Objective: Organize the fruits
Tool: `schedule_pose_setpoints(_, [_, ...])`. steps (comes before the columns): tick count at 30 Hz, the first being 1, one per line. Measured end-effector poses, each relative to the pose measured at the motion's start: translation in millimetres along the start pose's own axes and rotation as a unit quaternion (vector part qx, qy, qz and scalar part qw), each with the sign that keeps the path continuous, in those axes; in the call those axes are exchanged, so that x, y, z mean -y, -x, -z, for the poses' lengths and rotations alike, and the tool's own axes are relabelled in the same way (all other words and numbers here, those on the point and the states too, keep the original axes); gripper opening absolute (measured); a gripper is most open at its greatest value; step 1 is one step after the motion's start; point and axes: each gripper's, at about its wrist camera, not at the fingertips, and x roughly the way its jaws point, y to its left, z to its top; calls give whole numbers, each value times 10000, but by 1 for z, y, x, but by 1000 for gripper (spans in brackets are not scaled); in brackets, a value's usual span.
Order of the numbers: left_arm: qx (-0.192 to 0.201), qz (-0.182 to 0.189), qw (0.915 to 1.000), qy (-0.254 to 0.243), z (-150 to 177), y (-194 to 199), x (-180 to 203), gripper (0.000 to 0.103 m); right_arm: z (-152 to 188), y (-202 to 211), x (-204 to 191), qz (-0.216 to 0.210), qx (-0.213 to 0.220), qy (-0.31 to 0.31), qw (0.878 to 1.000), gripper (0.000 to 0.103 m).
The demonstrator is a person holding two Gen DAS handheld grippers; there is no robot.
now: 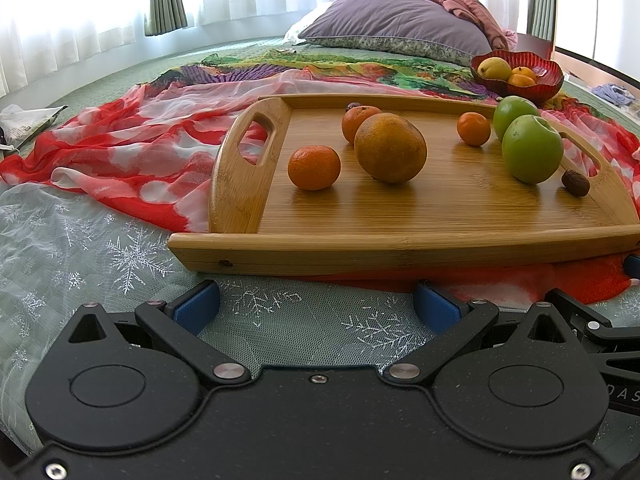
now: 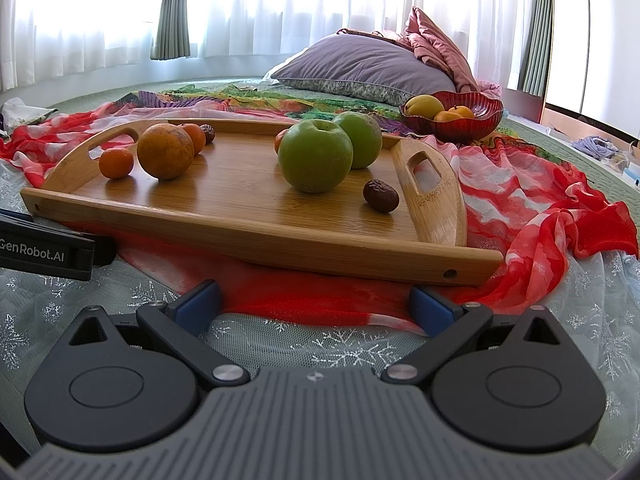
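A wooden tray (image 1: 440,216) (image 2: 240,184) lies on the bed with a large orange (image 1: 390,147) (image 2: 165,152), small mandarins (image 1: 314,168) (image 2: 116,163), two green apples (image 1: 532,149) (image 2: 315,156) and a brown date (image 1: 575,183) (image 2: 380,196). A red glass bowl (image 1: 536,88) (image 2: 472,126) behind the tray holds a yellow fruit and mandarins. My left gripper (image 1: 316,304) is open and empty in front of the tray's near edge. My right gripper (image 2: 316,302) is open and empty, also short of the tray.
A red and white scarf (image 1: 132,152) (image 2: 532,208) and a colourful cloth lie under and around the tray. A snowflake net cloth (image 1: 80,248) covers the near bed. A purple pillow (image 1: 392,20) and curtains are behind. The left gripper's body (image 2: 44,252) shows at left.
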Motion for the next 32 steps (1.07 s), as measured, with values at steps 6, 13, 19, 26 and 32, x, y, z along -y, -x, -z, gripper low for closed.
schedule_pose_setpoints(6, [0, -3, 10000, -2, 0, 0, 0, 103, 0, 0, 0, 1, 1, 1, 10000, 103])
schedule_pose_setpoints(13, [1, -4, 10000, -2, 0, 0, 1, 103, 0, 0, 0, 1, 3, 0, 10000, 103])
schedule_pose_setpoints(19, [3, -5, 10000, -3, 1, 0, 1, 103, 0, 0, 0, 0, 4, 1, 10000, 103])
schedule_pose_setpoints(26, [7, -8, 10000, -2, 1, 0, 1, 103, 1, 0, 0, 1, 10, 4, 10000, 103])
schedule_pose_setpoints(32, [46, -9, 10000, -15, -1, 1, 0, 103, 0, 0, 1, -6, 23, -5, 10000, 103])
